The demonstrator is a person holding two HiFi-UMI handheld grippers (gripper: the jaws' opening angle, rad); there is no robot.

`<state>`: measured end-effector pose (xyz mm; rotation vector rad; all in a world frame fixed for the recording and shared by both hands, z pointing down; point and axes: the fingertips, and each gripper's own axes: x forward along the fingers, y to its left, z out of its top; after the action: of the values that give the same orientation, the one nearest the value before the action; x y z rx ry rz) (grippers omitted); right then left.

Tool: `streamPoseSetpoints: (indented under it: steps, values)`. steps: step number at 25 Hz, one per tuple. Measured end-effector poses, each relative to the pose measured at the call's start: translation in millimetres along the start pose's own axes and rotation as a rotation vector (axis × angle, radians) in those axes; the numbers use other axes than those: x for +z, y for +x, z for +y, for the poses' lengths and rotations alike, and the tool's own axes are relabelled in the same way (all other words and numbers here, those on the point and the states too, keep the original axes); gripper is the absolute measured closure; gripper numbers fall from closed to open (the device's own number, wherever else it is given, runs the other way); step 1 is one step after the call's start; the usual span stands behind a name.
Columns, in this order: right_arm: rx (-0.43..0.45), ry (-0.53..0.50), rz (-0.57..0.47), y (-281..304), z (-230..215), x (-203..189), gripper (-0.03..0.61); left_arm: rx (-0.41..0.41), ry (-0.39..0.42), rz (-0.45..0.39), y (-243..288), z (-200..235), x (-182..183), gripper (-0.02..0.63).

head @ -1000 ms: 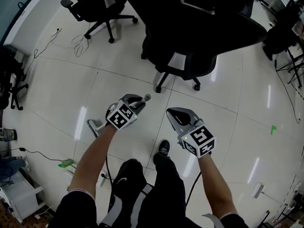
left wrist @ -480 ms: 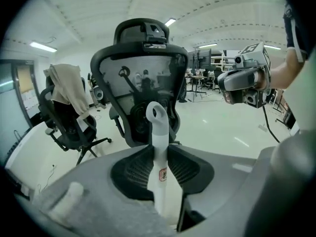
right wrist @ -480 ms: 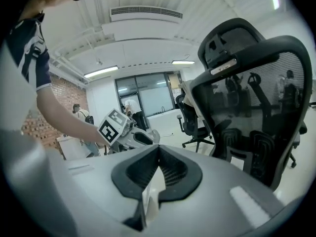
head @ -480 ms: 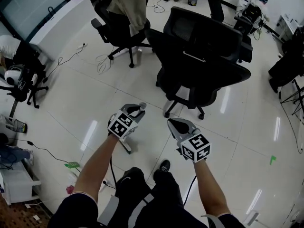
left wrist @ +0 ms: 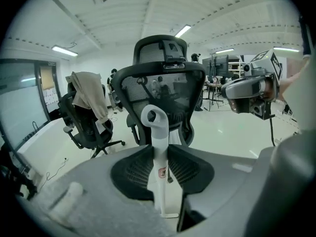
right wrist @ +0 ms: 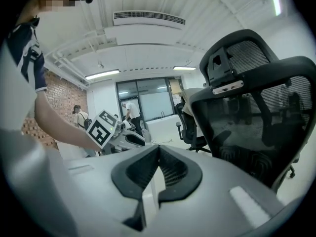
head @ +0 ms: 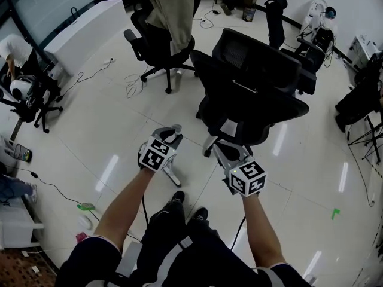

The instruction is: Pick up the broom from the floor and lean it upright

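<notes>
Head view and the two gripper views: broom lifted clear of lying flat. The left gripper (head: 170,139) has its fingers (left wrist: 129,168) closed on the white handle (left wrist: 158,147) of the broom (head: 170,173). The handle stands nearly upright between them, and its end with the hanging loop (left wrist: 154,116) sticks out past the fingertips. Below the gripper the shaft slants down over the pale tiled floor (head: 102,130) and ends just beside the person's shoes (head: 178,197). Whether its lower end touches the floor cannot be told, and the broom's head cannot be made out. The right gripper (head: 218,146) is held level with the left and just beside it, apart from the broom. Its fingers (right wrist: 174,174) meet at the tips and hold nothing. Both grippers point at the back of a black mesh office chair (head: 251,94), which stands near, directly ahead. A second chair (head: 157,43), with a beige garment (head: 170,8) draped over its back, stands farther off towards the floor's far left edge
</notes>
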<state>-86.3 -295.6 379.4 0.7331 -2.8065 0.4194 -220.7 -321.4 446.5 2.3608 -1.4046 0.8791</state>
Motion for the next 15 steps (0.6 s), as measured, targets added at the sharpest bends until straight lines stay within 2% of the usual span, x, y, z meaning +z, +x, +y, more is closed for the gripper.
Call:
streamPoseSetpoints:
  steps: [3,7,11,15]
  values:
    - [-0.034,-0.007,0.006,3.9,-9.9,8.9,0.574,-0.021,-0.012,-0.037,10.1,6.3,16.9,0.518]
    - [-0.101,-0.013,0.02,17.4,-32.4,19.6,0.574,-0.093,-0.012,-0.072,39.7,12.5,39.8,0.52]
    - [-0.159,-0.032,0.048,31.7,-48.7,30.9,0.575,-0.18,0.014,-0.075,75.6,19.4,61.6,0.52]
    - [-0.252,0.001,0.045,28.2,-71.9,37.7,0.574,-0.255,0.04,-0.077,112.6,23.1,87.1,0.52]
